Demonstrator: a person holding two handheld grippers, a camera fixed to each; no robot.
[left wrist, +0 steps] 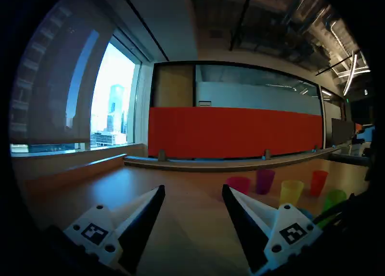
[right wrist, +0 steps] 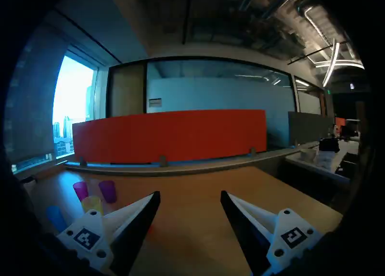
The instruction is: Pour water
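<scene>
Several coloured plastic cups stand on the wooden table [left wrist: 192, 213]. In the left gripper view a pink cup [left wrist: 238, 184], a purple cup [left wrist: 264, 180], a yellow cup [left wrist: 291, 191], a red cup [left wrist: 318, 182] and a green cup [left wrist: 333, 199] stand ahead to the right. My left gripper [left wrist: 193, 189] is open over bare table, nothing between its fingers. In the right gripper view a magenta cup [right wrist: 81, 190], a purple cup [right wrist: 108, 190], a yellow cup [right wrist: 92, 203] and a blue cup [right wrist: 56, 217] stand to the left of my right gripper [right wrist: 190, 194], which is open and holds nothing.
A red partition [left wrist: 236, 131] runs along the table's far edge, with a window [left wrist: 113, 107] to the left. A neighbouring desk with a black object [right wrist: 329, 144] and white items lies to the right. A dark cable [left wrist: 337, 211] crosses by the green cup.
</scene>
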